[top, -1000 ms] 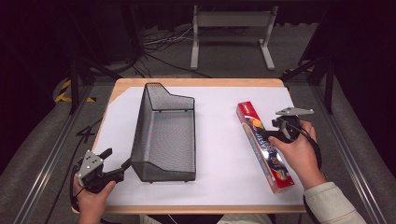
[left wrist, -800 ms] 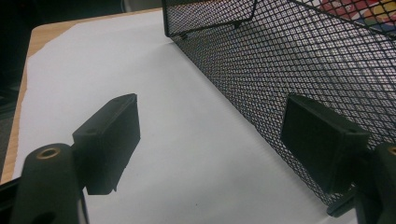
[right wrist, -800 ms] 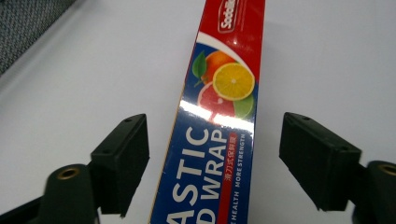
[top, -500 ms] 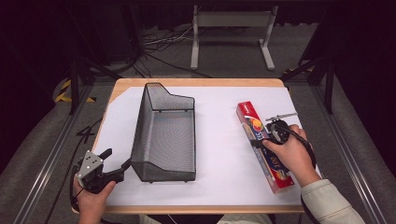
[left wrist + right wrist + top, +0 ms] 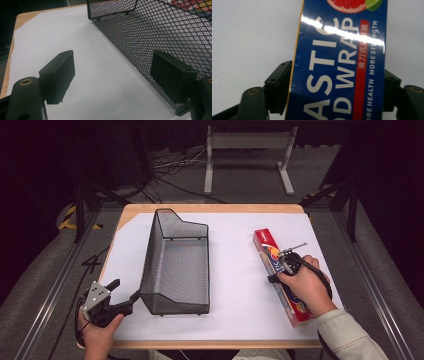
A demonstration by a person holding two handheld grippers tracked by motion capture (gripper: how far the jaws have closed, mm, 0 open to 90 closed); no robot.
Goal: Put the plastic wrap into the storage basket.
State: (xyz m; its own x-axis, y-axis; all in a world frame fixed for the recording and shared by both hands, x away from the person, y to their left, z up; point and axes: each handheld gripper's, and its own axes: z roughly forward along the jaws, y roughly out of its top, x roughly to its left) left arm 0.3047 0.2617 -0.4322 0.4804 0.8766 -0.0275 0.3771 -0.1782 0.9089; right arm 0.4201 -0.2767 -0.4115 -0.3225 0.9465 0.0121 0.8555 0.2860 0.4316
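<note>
A long blue and red plastic wrap box lies on the white sheet at the right; its lettering runs up the right gripper view. My right gripper points down onto the box's middle. Its jaws have just been closing, and now the pads sit against the box's two long sides. A black wire mesh basket stands left of centre. My left gripper rests open by the basket's near left corner, with bare sheet between its jaws and the mesh wall just beyond its right jaw.
A white sheet covers most of the wooden table. Between basket and box lies a broad bare strip. Beyond the far edge are a metal stand, cables on the floor and dark frame legs at both sides.
My right hand has come down onto the plastic wrap box and tipped the gripper downward over it. The left hand, the basket and the box have stayed where they were.
</note>
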